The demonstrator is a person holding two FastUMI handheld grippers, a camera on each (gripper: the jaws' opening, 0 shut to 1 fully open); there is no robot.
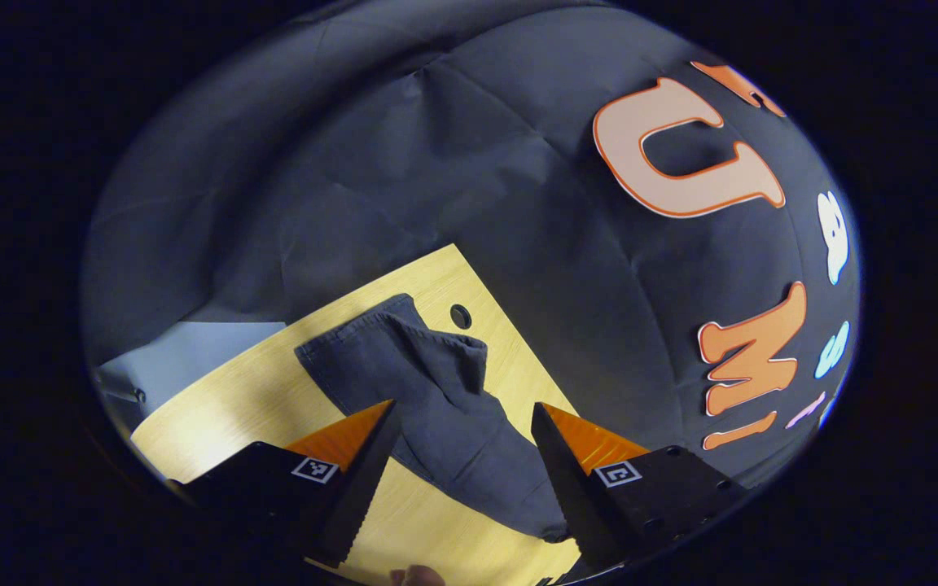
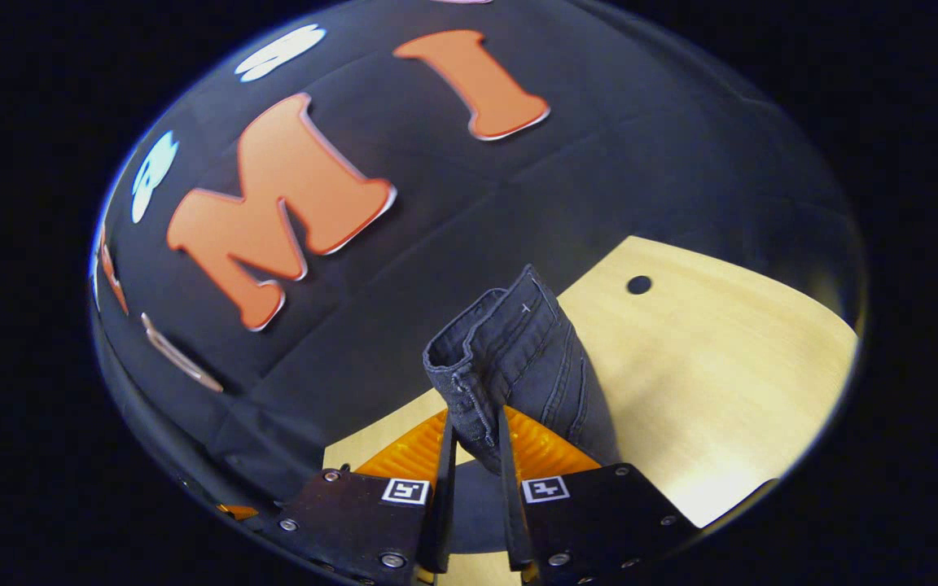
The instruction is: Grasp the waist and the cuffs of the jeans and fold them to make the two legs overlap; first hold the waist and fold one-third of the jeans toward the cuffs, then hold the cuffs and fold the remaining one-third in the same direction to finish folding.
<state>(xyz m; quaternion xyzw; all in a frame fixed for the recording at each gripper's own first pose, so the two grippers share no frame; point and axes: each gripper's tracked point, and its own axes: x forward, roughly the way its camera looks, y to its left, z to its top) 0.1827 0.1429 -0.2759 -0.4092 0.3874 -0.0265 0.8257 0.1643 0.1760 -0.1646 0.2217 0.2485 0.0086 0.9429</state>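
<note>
Left gripper view. Jeans (image 1: 436, 399): dark grey denim, lying crumpled on the wooden table (image 1: 233, 391), running from the far edge toward the camera. Their near end is cut off behind the right-hand finger; which end is waist and which is cuff cannot be told here. Left gripper (image 1: 462, 443): fingers wide apart, empty, with the denim showing in the gap between them; whether the tips touch the cloth cannot be told. Table: pale wood, one round hole (image 1: 460, 316) just beyond the jeans near the far edge. Black cloth wall (image 1: 436, 163) behind. A small part of a hand (image 1: 418, 576) shows at the bottom edge, mostly cut off. A pale patch (image 1: 192, 350) past the table's left side, too unclear to identify.

Right gripper view. Right gripper (image 2: 473, 443): fingers close together, clamped on a bunched fold of the jeans (image 2: 518, 358), both pads pressing the cloth. The denim rises from the grip, seams and stitching visible, hiding the table strip behind it. Table (image 2: 721, 366): bare wood to the right, with a round hole (image 2: 638, 284). Black cloth wall (image 2: 599, 163) beyond.
</note>
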